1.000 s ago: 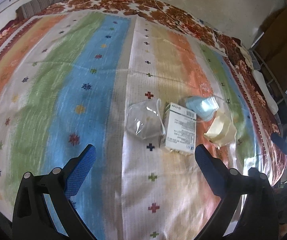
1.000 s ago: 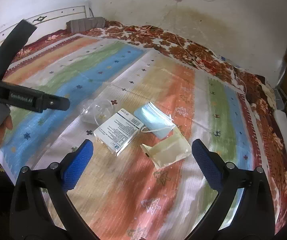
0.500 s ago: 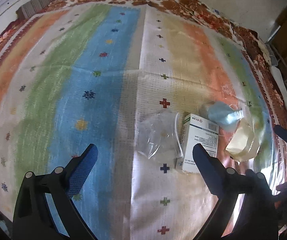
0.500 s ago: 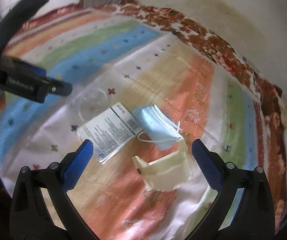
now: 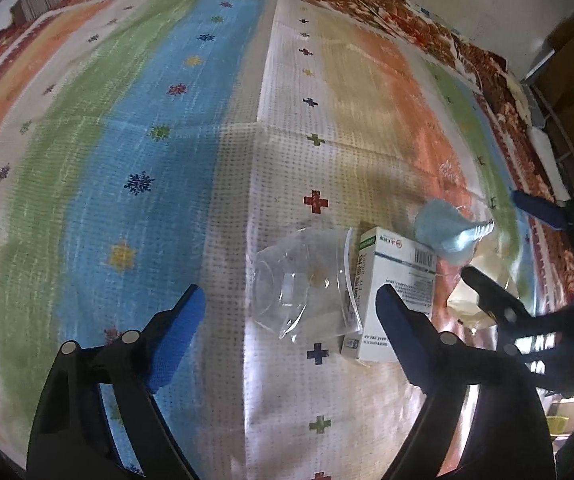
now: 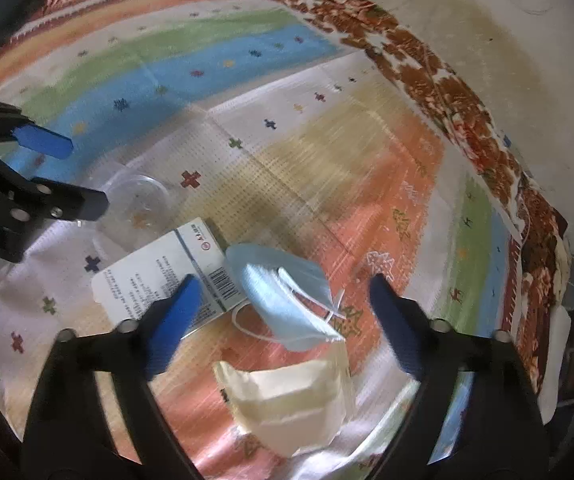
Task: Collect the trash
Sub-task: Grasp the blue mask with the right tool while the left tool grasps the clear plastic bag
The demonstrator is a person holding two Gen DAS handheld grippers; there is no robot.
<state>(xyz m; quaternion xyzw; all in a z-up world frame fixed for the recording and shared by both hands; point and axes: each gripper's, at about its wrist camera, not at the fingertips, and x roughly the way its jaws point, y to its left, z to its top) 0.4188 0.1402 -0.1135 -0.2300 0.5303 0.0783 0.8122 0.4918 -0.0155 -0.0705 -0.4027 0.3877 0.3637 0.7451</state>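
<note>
On the striped bedspread point(image 5: 159, 128) four pieces of trash lie in a loose cluster, none collected yet: a crushed clear plastic cup point(image 5: 303, 280), a white medicine box point(image 5: 391, 280) touching the cup's side, a blue face mask point(image 6: 283, 292) against the box's far end, and a cream paper wrapper point(image 6: 287, 396) just beside the mask. No bin or bag shows in either view, so I cannot tell where the pieces are to go. My left gripper point(image 5: 287, 312) points steeply down at the cup; its jaws are wide but closing, with the cup partly between the blue pads and no pad pressing on it as far as I can see. My right gripper point(image 6: 283, 312) hangs over the mask, jaws likewise wide and closing, mask and wrapper between the fingers, contact not evident; the frame is blurred. Judgement: task at its start, first two pickups under way, nothing lifted. Remaining: close on cup and mask, carry both off, then box and wrapper.
</note>
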